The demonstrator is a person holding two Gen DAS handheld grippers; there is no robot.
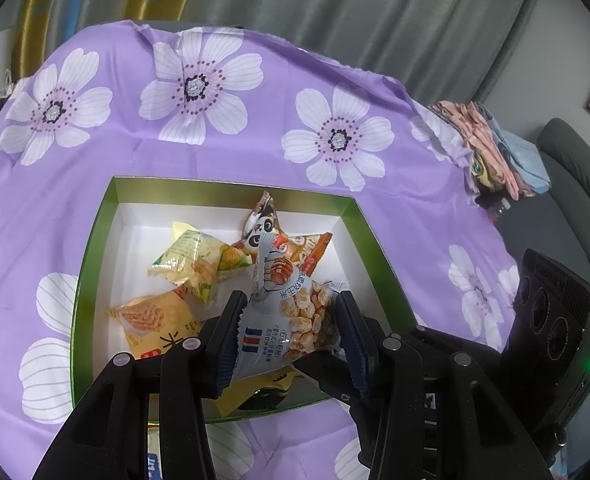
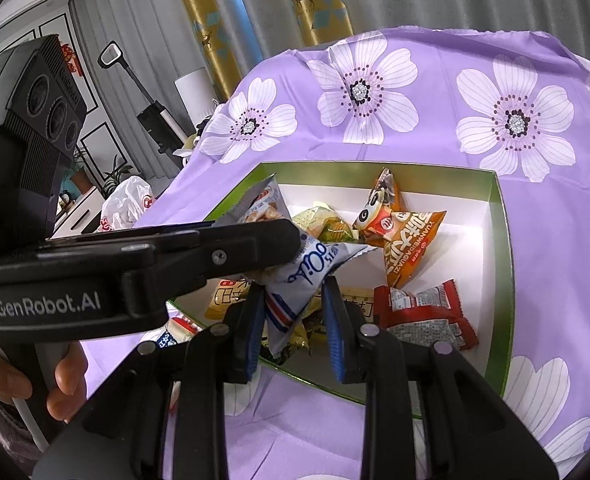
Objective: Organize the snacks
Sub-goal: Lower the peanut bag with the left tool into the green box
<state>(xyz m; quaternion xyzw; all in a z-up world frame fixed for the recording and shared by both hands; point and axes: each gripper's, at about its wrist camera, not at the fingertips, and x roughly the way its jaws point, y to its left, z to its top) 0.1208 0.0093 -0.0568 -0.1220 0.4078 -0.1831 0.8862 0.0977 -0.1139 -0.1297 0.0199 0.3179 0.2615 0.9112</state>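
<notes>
Your left gripper [image 1: 291,344] is clamped on the blue-and-white snack bag [image 1: 291,320]: both blue-padded fingers [image 1: 231,344] press its sides, with the bag bulging between them. Your right gripper [image 2: 295,328] has the same bag's lower corner [image 2: 291,304] between its fingers [image 2: 335,336]. The left-hand pad touches the bag, but whether the right-hand pad also touches it, you cannot tell from these views. In the right wrist view your left gripper's finger [image 2: 231,244] crosses level in front and pinches the bag higher up, and your left hand [image 2: 55,376] wraps the handle at lower left.

The bag is pale blue and white with blue script, red-white-blue stripes and a clear window showing golden, nut-like pieces. It is puffed and creased, tilted, and held above the near part of the box.

The green box [image 1: 95,264] with a white floor lies open on the purple flowered cloth [image 1: 255,152], just ahead of and under both pairs of fingers. Inside, beyond your left fingertips, sit an orange panda packet [image 1: 263,224] and an orange packet [image 1: 307,252] beside it. To their left is a yellow-green corn packet [image 1: 191,264], and nearer, left of your left finger, a yellow packet [image 1: 155,320]. Under the held bag lies a yellow-and-black packet [image 1: 263,392]. From the right wrist, a red packet [image 2: 423,312] lies just right of your right fingers.
</notes>
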